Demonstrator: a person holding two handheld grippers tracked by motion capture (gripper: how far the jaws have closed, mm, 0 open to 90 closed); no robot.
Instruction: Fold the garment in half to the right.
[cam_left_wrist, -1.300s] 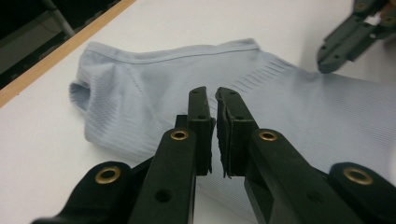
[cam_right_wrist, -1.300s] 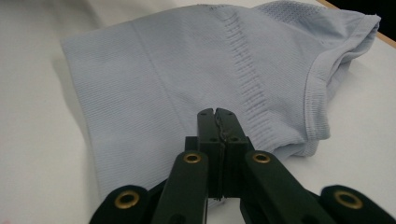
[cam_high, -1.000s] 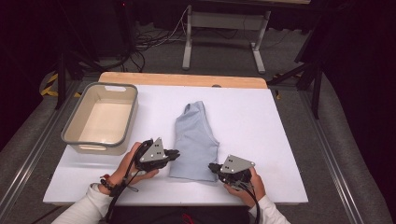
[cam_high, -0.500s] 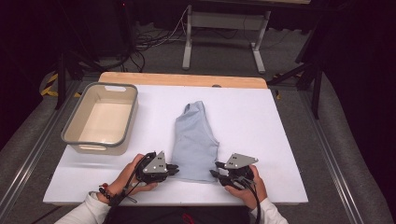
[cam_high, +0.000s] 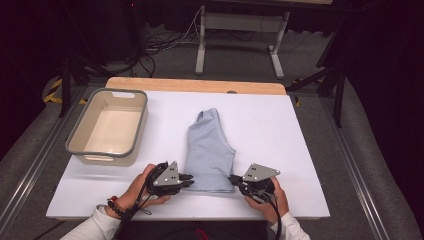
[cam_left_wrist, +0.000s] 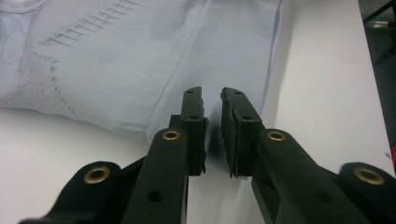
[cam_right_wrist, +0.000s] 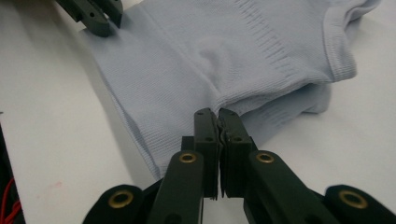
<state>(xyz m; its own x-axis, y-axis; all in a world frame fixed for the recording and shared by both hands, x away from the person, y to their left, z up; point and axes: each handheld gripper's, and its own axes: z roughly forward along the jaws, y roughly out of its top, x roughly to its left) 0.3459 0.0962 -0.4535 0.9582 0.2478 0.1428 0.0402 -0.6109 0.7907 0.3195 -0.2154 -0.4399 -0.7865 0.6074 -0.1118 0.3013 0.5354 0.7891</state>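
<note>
At the left of the white counter (cam_high: 300, 150) stands an empty beige plastic tub (cam_high: 108, 126) with a grey rim and rounded corners, well apart from the folded pale blue knit garment (cam_high: 209, 150) that lies flat in the middle with its near hem towards the person. The left hand-held gripper (cam_high: 190, 178), black with a grey three-cornered plate on top, lies at the garment's near left corner; the left gripper view shows its jaws narrow, a slim gap between the pads, with the fine ribbed cloth at their tips (cam_left_wrist: 211, 100), though whether they pinch it I cannot tell. The right hand-held gripper (cam_high: 232, 178) sits at the near right corner, and the right gripper view shows its jaws, having just closed, pressed together on a raised fold of the cloth (cam_right_wrist: 218, 113), plus a broad ribbed band and a thick hem that the high view leaves smooth. Beyond the counter's wooden far edge (cam_high: 195, 85) are grey floor, cables and a metal stand (cam_high: 235, 35).
</note>
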